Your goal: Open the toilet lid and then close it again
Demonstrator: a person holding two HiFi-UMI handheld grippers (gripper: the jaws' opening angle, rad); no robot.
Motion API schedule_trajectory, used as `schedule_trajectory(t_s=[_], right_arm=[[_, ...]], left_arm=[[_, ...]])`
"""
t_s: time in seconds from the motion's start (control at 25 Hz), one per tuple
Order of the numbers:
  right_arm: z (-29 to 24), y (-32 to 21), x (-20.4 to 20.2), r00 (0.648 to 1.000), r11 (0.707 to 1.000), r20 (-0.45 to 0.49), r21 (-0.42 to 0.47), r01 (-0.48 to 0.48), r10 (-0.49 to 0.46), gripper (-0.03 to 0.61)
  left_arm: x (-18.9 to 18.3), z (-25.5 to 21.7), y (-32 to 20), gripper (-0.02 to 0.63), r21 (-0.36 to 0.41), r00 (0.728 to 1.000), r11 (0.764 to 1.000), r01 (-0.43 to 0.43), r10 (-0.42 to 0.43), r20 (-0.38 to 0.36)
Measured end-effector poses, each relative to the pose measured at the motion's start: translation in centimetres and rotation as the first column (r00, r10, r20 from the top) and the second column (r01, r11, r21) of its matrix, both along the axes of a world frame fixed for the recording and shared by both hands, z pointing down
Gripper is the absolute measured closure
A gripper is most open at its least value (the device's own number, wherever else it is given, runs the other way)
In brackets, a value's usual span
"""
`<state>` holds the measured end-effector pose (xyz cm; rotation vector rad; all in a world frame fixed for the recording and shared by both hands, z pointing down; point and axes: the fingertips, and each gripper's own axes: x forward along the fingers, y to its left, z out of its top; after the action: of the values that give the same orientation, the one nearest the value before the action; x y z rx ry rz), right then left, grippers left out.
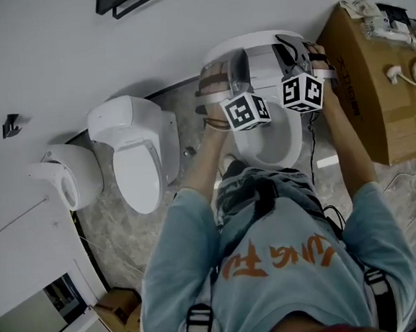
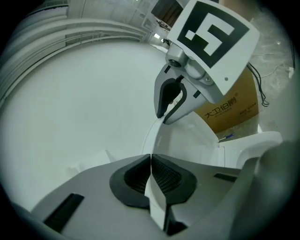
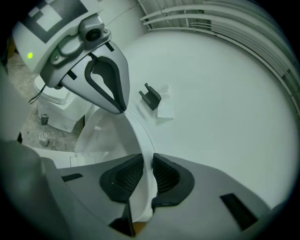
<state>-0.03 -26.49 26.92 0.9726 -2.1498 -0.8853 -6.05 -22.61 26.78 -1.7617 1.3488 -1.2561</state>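
One lid [image 1: 255, 40], raised off the bowl [image 1: 268, 145], held between the two grippers: left gripper [image 2: 151, 164] clamped on its rim, right gripper [image 3: 146, 166] clamped on the opposite rim. Second toilet [image 1: 136, 160] left of left gripper, box [image 1: 375, 89] right of right.

Head cam sits above me, aimed steeply down over my shoulders & arms onto the toilet lid [image 1: 255, 42], mid-range. Left gripper [image 2: 151, 174] cam looks along its jaws, v. close to the lid edge, facing my right gripper [image 2: 165, 115]. Right gripper cam mirrors it and sees the left one. All 3 share the lid; both gripper cams share the white wall [image 2: 70, 108].
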Motion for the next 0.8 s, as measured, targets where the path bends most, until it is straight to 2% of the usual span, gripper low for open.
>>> schedule_trajectory(t_s=[0.32,0.52,0.8], right_arm=[[-0.3,-7.9,-1.8,1.0,0.998,-0.007,-0.056,-0.003,0.003,0.512],[-0.1,-12.1,-3.0,1.0,0.994,0.002,-0.11,-0.02,0.021,0.512],[0.4,-15.0,-3.3,0.999,0.986,-0.017,-0.156,-0.051,0.049,0.511]], left_arm=[[-2.0,-0.4,-8.2,0.581,-0.045,0.985,0.996,0.076,-0.082,-0.154],[-3.3,-0.3,-12.4,0.581,-0.063,0.982,0.993,0.102,-0.11,-0.154],[-3.6,0.4,-15.3,0.581,-0.137,0.966,0.982,0.129,-0.156,-0.209]])
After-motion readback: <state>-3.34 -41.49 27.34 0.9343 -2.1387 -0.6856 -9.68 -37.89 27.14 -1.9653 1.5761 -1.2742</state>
